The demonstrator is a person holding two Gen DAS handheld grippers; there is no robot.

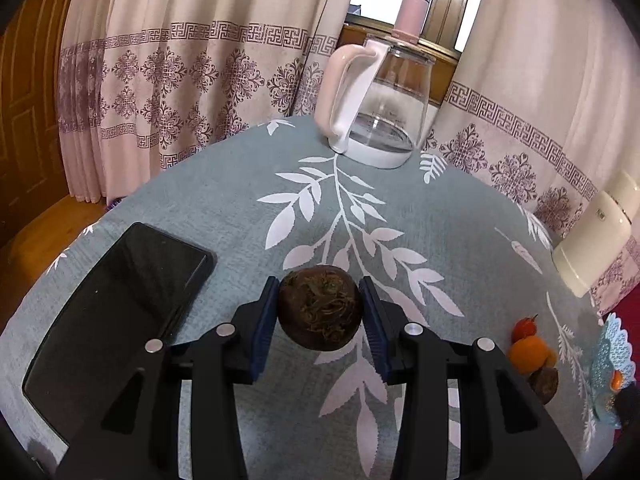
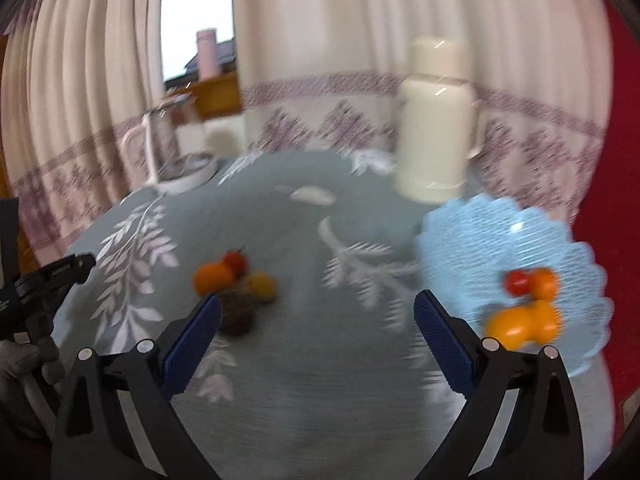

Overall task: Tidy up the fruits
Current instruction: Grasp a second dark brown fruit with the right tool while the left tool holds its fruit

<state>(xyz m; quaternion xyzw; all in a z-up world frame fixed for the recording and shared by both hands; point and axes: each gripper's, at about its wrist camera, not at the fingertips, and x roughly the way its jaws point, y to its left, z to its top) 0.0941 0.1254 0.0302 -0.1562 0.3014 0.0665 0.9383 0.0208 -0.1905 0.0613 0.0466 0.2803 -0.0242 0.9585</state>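
My left gripper (image 1: 320, 312) is shut on a round dark brown fruit (image 1: 320, 307) and holds it above the tablecloth. In the left wrist view, loose fruits lie at the right: a small red one (image 1: 525, 327), an orange one (image 1: 528, 354) and a brown one (image 1: 544, 382). My right gripper (image 2: 318, 312) is open and empty above the table. The blurred right wrist view shows that loose pile (image 2: 234, 284) by my left finger, and a light blue lacy fruit plate (image 2: 512, 232) at the right holding a red fruit (image 2: 518, 282) and orange fruits (image 2: 520, 320).
A black phone (image 1: 116, 312) lies at the table's left. A glass kettle with a pink handle (image 1: 376, 100) stands at the far edge. A cream thermos (image 2: 436, 120) stands behind the plate. Curtains hang behind the table. The left gripper shows at the right wrist view's left edge (image 2: 44, 280).
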